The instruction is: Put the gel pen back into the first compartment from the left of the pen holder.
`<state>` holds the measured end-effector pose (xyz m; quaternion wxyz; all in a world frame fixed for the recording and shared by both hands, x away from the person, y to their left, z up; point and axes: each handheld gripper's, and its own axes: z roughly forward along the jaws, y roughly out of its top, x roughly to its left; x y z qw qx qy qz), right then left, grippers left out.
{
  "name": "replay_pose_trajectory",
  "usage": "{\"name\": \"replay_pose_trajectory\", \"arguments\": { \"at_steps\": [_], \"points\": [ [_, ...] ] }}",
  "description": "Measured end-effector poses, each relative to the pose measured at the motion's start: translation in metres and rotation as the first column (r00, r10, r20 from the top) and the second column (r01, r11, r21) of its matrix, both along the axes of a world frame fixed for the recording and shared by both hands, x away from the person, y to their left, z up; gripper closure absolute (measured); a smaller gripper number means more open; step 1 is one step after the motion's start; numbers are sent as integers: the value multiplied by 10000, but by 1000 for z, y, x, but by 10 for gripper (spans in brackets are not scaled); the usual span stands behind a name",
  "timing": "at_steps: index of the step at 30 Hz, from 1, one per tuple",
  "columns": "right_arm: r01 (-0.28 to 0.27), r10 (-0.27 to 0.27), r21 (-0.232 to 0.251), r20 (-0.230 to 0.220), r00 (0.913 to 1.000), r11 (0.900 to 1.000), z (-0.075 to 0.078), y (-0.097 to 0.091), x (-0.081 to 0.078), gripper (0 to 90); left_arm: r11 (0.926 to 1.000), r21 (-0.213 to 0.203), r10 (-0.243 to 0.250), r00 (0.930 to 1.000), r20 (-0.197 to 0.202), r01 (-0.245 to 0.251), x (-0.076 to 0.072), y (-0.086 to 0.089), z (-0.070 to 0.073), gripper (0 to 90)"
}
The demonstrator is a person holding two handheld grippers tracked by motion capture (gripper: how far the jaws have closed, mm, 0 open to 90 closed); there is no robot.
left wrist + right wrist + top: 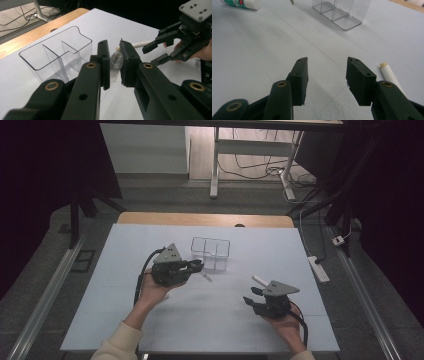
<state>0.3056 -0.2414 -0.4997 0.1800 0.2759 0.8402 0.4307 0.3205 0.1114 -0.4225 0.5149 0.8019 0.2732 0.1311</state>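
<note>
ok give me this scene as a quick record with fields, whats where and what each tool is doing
surface: pale sheet over a wooden table
organizer: clear box with dividers, upright, nothing visible inside
left tool: left tool closed on a small clear tube, beside the clear box
right tool: right tool open, nothing between its jaws, low over the sheet
near right tool: white stick lying flat by one jaw
far item: white tube with green label, lying on its side
</note>
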Motion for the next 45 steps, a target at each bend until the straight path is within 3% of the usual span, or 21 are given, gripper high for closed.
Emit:
{"name": "replay_pose_trajectory", "arguments": {
  "at_steps": [8,21,32,41,45],
  "points": [
    [196,-181,528,-295,9994,9984,0,0,1,528,9998,-137,165,9998,82,-164,0,5,2,794],
    [-30,73,670,-636,9979,9977,-2,7,-1,547,9988,-211,438,9989,187,-434,2,9,2,795],
    [-87,134,850,-543,9984,9963,0,6,0,550,9967,-368,731,9966,392,-717,7,22,8,795],
    [-137,173,841,-427,9989,9964,0,6,0,538,9943,-629,864,9963,13,-861,19,30,7,795],
    [-99,127,794,-346,9993,9968,0,5,0,528,9939,-443,1015,9948,32,-1013,22,30,8,795]
  ]
}}
